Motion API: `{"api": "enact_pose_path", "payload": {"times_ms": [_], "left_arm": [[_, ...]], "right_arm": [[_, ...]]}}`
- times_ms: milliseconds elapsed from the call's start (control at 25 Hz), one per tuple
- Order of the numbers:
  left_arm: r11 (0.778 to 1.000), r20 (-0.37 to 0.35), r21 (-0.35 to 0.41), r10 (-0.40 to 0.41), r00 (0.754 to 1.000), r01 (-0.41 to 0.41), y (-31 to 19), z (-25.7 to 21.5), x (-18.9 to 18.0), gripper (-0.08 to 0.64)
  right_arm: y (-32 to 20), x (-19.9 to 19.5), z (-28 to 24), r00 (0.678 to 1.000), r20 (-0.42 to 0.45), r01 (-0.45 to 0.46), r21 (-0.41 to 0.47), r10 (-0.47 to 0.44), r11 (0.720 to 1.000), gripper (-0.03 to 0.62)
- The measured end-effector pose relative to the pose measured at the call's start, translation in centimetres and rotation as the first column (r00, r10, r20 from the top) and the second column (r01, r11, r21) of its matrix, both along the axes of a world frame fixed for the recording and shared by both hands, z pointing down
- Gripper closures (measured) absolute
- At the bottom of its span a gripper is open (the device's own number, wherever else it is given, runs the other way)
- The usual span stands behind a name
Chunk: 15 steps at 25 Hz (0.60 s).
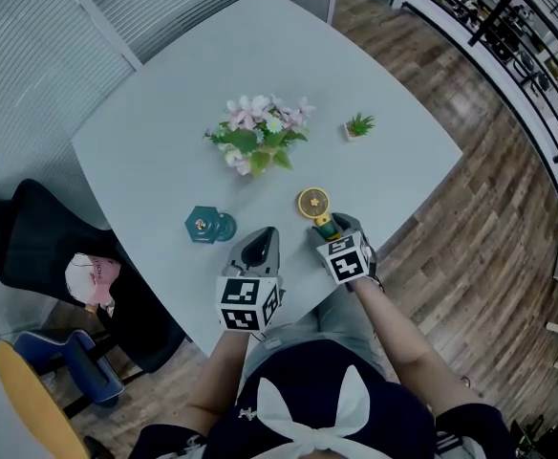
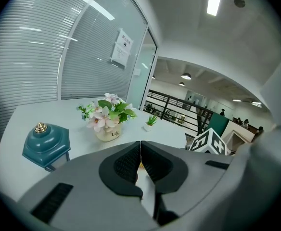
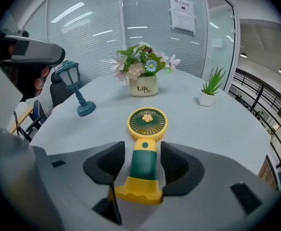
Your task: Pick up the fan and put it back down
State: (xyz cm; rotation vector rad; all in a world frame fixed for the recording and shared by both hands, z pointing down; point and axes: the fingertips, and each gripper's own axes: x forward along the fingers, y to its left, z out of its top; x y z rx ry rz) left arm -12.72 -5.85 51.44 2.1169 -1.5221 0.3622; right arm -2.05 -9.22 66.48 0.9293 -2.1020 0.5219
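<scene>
Currently the fan (image 3: 146, 143) lies flat on the pale grey table (image 1: 164, 103), close to the edge nearest the person, with its head pointing away toward the flower pot (image 3: 143, 85). It is a small handheld fan: a round yellow head with a dark green grille and a little yellow flower at the centre, a dark green handle with a round dot near its top, and a wider yellow foot at the bottom. The right gripper (image 1: 333, 229) is low over the table with its jaws apart, one on each side of the green handle; a thin gap shows on both sides, so they bracket the handle without pinching it. The left gripper (image 2: 140, 165) sits just beside it, to the left, with its jaws pressed together and nothing between them. A teal lantern-shaped lamp (image 1: 205, 225) stands on the table left of the fan, and a small potted plant (image 1: 359, 125) stands farther back to the right of the flowers. A black chair (image 1: 31, 237) is beside the table's left edge.
</scene>
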Motion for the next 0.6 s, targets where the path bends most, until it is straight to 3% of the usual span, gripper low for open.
{"api": "enact_pose_path", "payload": {"times_ms": [600], "left_arm": [[1.000, -0.002, -0.023, -0.004, 1.000, 0.003, 0.4, 1.1, 0.0, 0.538]], "right_arm": [[-0.3, 0.3, 1.9, 0.997, -0.069, -0.026, -0.009, 0.026, 1.000, 0.391]]}}
